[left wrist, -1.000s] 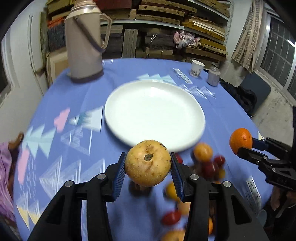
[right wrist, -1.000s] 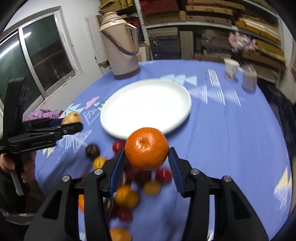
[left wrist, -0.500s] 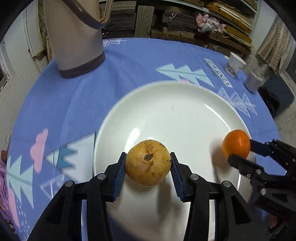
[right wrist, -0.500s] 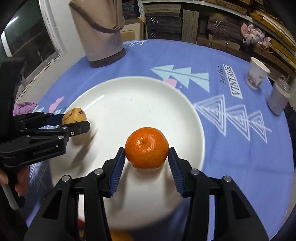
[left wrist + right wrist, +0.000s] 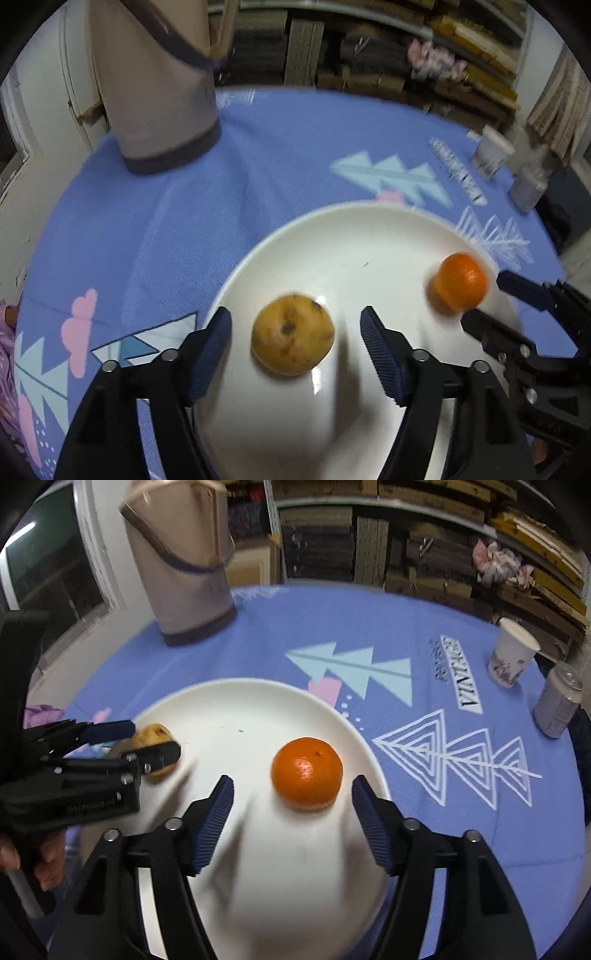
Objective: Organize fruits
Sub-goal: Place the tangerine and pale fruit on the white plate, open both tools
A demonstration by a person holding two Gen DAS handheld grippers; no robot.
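both jaws opening, pads clear of fruit. left gripper [image 5: 295, 347]: yellow-brown pear [image 5: 292, 334] between blue pads, resting on white plate [image 5: 332, 236]. right gripper [image 5: 291, 808]: mandarin orange [image 5: 306, 772] between pads, same plate. beyond on blue tablecloth [image 5: 258, 627]: thermos jug [image 5: 184, 561], paper cup [image 5: 511, 657].

A beige thermos [image 5: 184, 572] is seen at eleven o'clock on the blue tablecloth [image 5: 258, 642]. A paper cup [image 5: 511, 657] and a can [image 5: 559, 701] are placed at two o'clock.

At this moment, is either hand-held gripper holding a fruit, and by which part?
Neither. The left hand-held gripper is opening around the yellow fruit, the right hand-held gripper around the orange; pads clear, both on the plate.
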